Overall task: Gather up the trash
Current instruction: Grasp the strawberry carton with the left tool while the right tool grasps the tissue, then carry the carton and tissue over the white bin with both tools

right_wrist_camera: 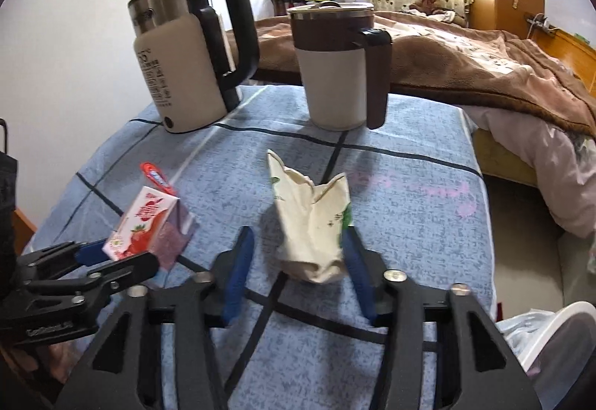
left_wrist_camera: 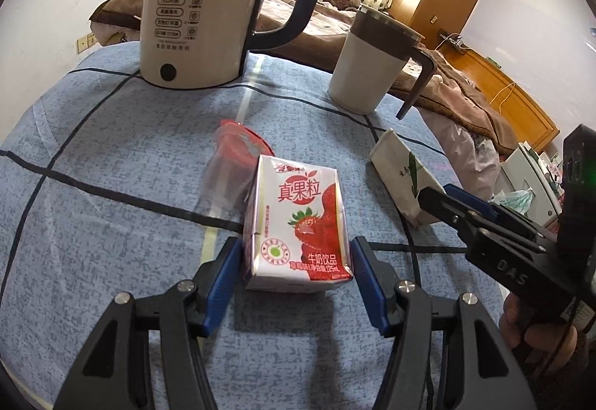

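Both jaws are partly spread. On the left gripper (left_wrist_camera: 294, 268), the blue pads sit on each side of the strawberry milk box (left_wrist_camera: 298, 223), touching or nearly so. On the right gripper (right_wrist_camera: 294, 268), only one pad meets the crumpled paper cup (right_wrist_camera: 313, 231); it lies pointing away.

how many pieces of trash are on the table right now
3: a strawberry milk carton between the left gripper's fingers, a crumpled paper cup between the right gripper's, a plastic wrapper behind the carton.
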Demonstrator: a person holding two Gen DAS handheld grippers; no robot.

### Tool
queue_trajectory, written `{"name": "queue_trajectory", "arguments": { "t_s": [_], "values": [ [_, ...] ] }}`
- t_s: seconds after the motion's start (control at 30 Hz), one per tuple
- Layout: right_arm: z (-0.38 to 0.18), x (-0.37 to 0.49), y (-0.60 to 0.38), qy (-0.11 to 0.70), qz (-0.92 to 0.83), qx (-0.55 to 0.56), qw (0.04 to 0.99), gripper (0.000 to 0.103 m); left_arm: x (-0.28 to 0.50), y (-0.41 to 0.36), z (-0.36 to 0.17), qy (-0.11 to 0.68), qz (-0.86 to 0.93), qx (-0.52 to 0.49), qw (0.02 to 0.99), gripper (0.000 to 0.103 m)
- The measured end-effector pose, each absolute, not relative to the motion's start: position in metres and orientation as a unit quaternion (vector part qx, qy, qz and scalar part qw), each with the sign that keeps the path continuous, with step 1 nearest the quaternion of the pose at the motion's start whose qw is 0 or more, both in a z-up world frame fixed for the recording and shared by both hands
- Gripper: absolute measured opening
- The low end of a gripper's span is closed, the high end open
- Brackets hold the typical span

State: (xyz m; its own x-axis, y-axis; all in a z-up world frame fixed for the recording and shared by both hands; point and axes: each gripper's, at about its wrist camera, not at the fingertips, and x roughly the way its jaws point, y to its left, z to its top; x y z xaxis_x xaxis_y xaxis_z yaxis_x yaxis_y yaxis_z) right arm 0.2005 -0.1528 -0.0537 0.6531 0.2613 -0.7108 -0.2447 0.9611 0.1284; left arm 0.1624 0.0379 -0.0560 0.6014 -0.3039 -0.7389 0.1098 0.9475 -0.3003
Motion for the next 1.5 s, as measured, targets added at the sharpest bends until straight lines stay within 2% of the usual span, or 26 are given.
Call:
{"name": "queue_trajectory", "arguments": {
  "t_s": [0.03,0.17,0.23,0.7,1.1,1.2,1.23,1.5],
  "values": [
    [-0.054,0.200,-0.153,0.393,0.135,0.008,0.910,0.036,0.162,0.037,-0.056,0.430,-0.117,-0.112,0.888,0.062],
    [-0.055,0.201,-0.155,0.395,0.136,0.013,0.908,0.033,0.160,0.035,-0.056,0.429,-0.120,-0.111,0.888,0.062],
    [-0.055,0.200,-0.157,0.394,0.139,0.022,0.908,0.016,0.160,0.035,-0.055,0.428,-0.120,-0.110,0.889,0.062],
    [-0.043,0.171,-0.163,0.378,0.149,0.043,0.913,0.016,0.142,0.019,-0.044,0.415,-0.130,-0.084,0.897,0.062],
    [-0.040,0.147,-0.178,0.379,0.140,0.059,0.913,0.016,0.159,0.003,-0.062,0.448,-0.113,-0.058,0.885,0.065],
    [-0.040,0.146,-0.180,0.380,0.139,0.061,0.912,0.016,0.156,-0.002,-0.057,0.431,-0.101,-0.040,0.896,0.064],
    [-0.040,0.145,-0.180,0.380,0.139,0.062,0.912,0.016,0.154,-0.003,-0.055,0.426,-0.100,-0.032,0.899,0.059],
    [-0.038,0.135,-0.188,0.375,0.136,0.073,0.914,0.016,0.137,-0.014,-0.043,0.414,-0.120,-0.032,0.902,0.058]
  ]
}}
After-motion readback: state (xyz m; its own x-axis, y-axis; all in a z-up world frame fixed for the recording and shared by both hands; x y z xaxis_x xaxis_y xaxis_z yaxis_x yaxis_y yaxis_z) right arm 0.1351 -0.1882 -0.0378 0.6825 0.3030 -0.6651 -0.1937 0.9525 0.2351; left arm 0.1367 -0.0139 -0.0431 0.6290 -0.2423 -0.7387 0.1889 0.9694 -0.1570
